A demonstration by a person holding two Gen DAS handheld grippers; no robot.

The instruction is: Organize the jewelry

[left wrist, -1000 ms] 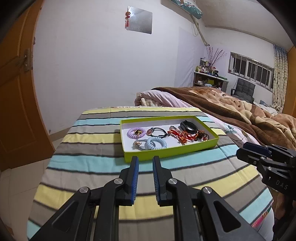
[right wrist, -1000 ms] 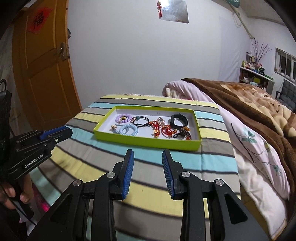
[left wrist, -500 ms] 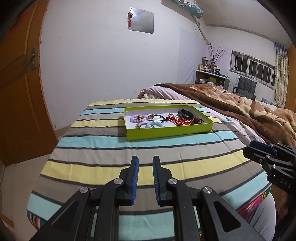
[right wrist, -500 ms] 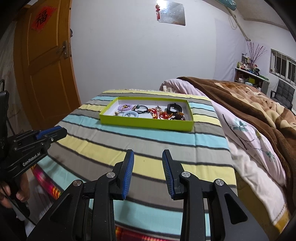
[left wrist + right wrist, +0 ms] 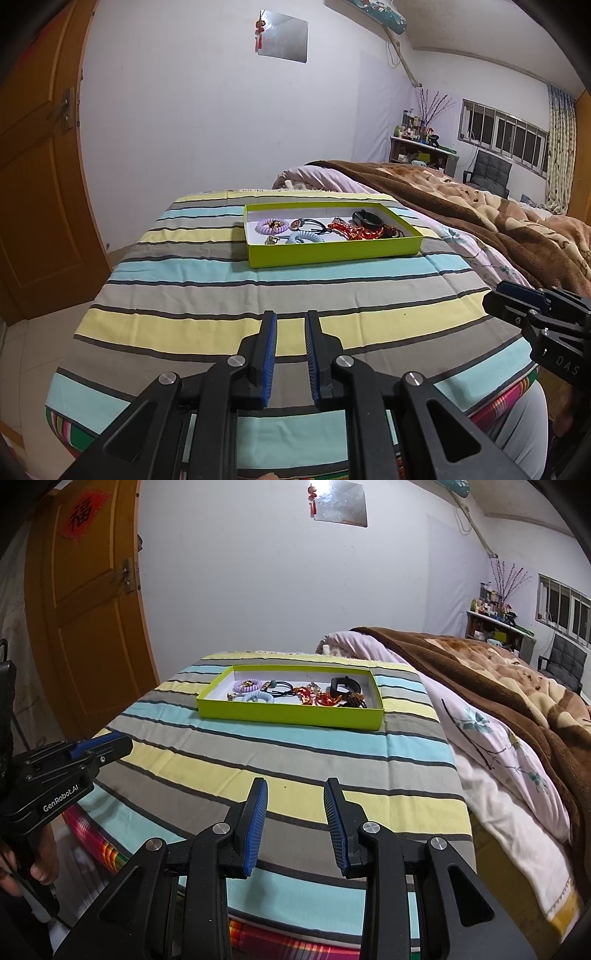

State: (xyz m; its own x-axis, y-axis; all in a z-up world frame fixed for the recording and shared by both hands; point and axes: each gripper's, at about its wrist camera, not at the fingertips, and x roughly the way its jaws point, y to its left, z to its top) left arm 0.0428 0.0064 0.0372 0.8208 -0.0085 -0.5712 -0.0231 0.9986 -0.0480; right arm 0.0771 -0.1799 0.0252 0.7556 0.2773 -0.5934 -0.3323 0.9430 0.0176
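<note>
my left gripper [image 5: 289, 325] is held level over the near edge of the striped cloth [image 5: 221, 295], jaws parted by a narrow gap, nothing between them. my right gripper [image 5: 295, 794] sits alongside, jaws wider apart, also empty. the green tray [image 5: 332, 253] lies at 12 o'clock on the far half of the cloth, well apart from both. inside it: purple coil tie [image 5: 272, 226] and blue coil tie [image 5: 304, 237] toward the left, red charm [image 5: 354, 232] in the middle, black band [image 5: 367, 218] toward the right. orange door [image 5: 85, 602] at 10 o'clock, brown blanket [image 5: 480, 675] at 2 o'clock, white wall beyond.
</note>
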